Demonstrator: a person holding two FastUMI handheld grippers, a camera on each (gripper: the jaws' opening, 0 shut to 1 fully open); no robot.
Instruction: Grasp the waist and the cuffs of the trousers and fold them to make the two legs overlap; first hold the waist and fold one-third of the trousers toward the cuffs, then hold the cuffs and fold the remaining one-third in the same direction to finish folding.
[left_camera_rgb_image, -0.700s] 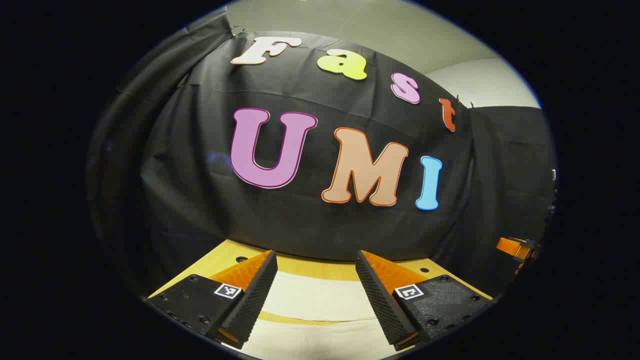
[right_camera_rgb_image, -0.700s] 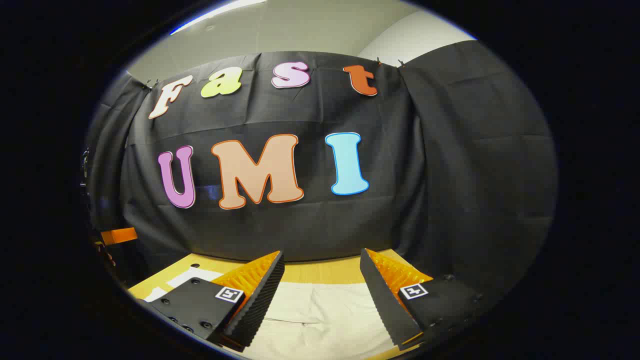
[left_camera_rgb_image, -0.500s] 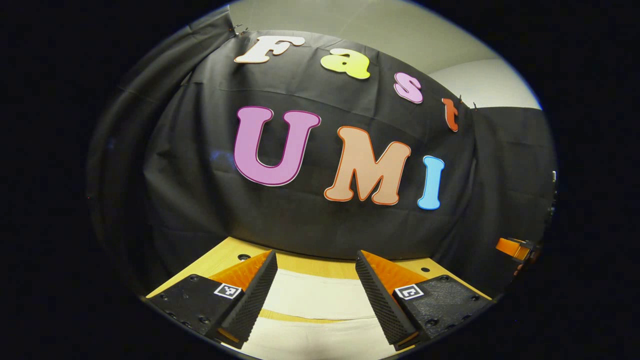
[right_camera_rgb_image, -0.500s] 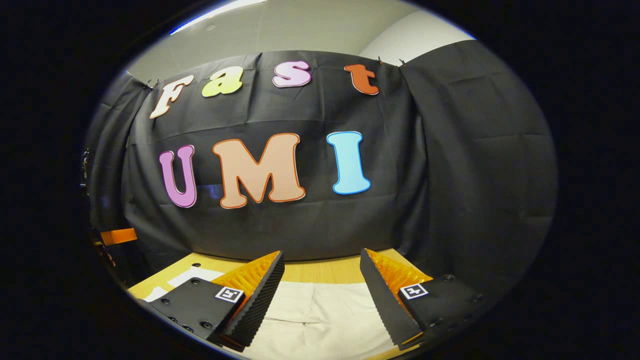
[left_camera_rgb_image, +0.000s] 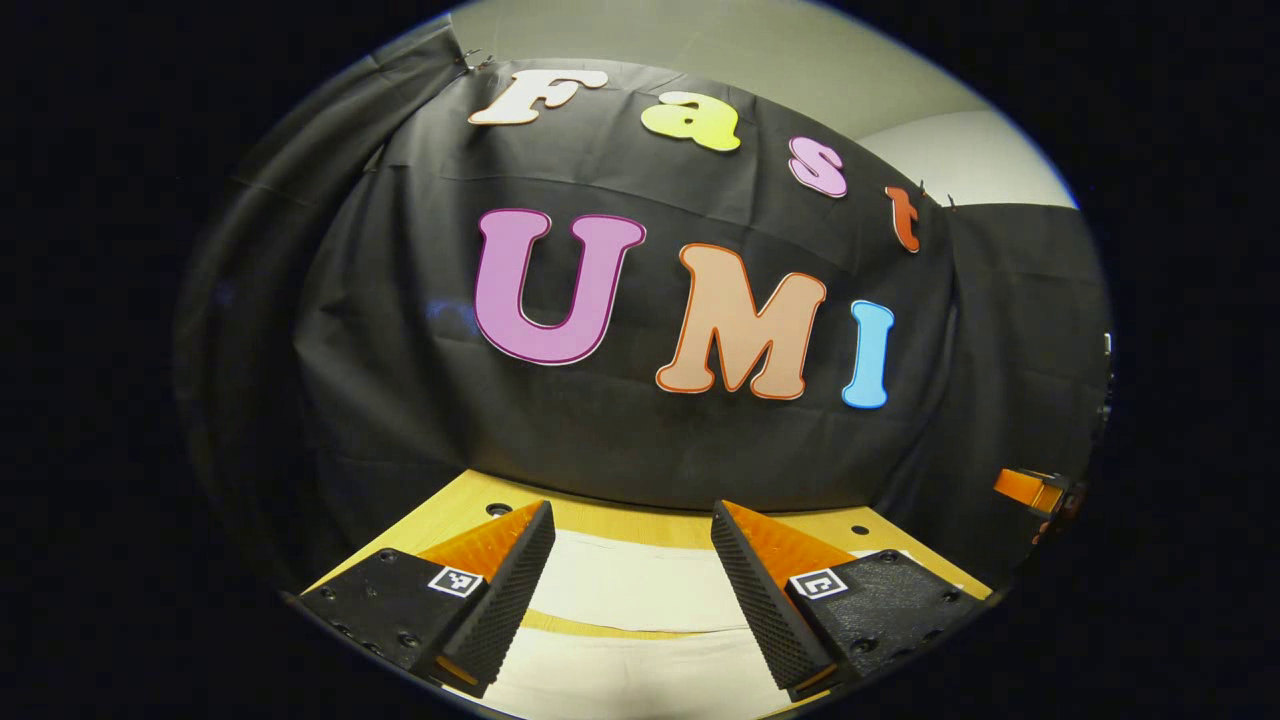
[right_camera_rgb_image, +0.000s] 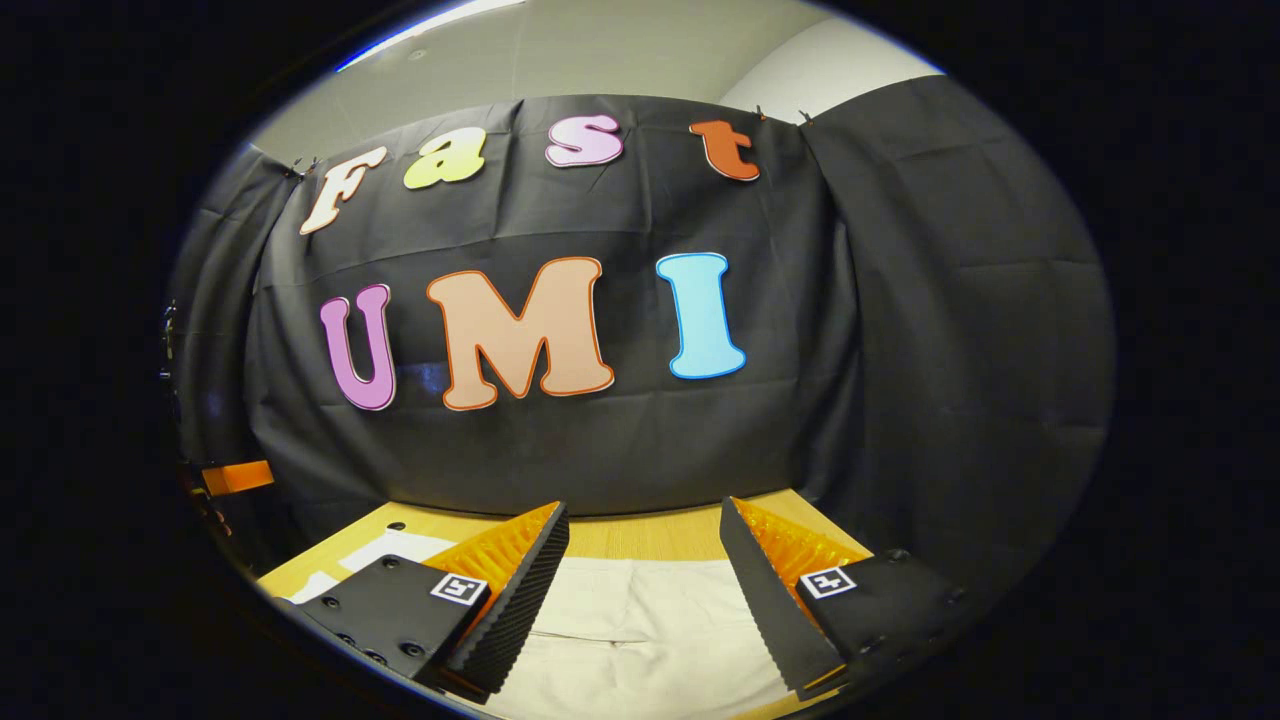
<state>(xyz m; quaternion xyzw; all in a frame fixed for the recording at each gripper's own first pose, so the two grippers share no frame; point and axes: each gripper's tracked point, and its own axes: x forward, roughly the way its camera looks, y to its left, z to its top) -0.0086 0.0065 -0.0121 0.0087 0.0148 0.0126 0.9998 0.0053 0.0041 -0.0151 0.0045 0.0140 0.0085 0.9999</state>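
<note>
Cream trousers (left_camera_rgb_image: 630, 600) lie flat on the wooden table (left_camera_rgb_image: 600, 520), with a strip of table showing between two pale cloth parts. In the left gripper view my left gripper (left_camera_rgb_image: 632, 520) hovers open above them, nothing between its fingers. The right gripper view shows the same pale cloth (right_camera_rgb_image: 640, 630) with a seam, below my right gripper (right_camera_rgb_image: 644, 520), which is open and holds nothing. The other gripper (left_camera_rgb_image: 1030, 490) appears at the far right edge of the left gripper view, and at the far left (right_camera_rgb_image: 235, 477) of the right gripper view.
The black booth wall rises just behind the table's far edge (right_camera_rgb_image: 650, 535). Small holes (left_camera_rgb_image: 497, 509) dot the table top near its back corners. A white patch (right_camera_rgb_image: 390, 550) lies on the table at the left of the right gripper view.
Both cameras have tilted down slightly, so a little more table and cloth shows. Both grippers stay open and empty.
</note>
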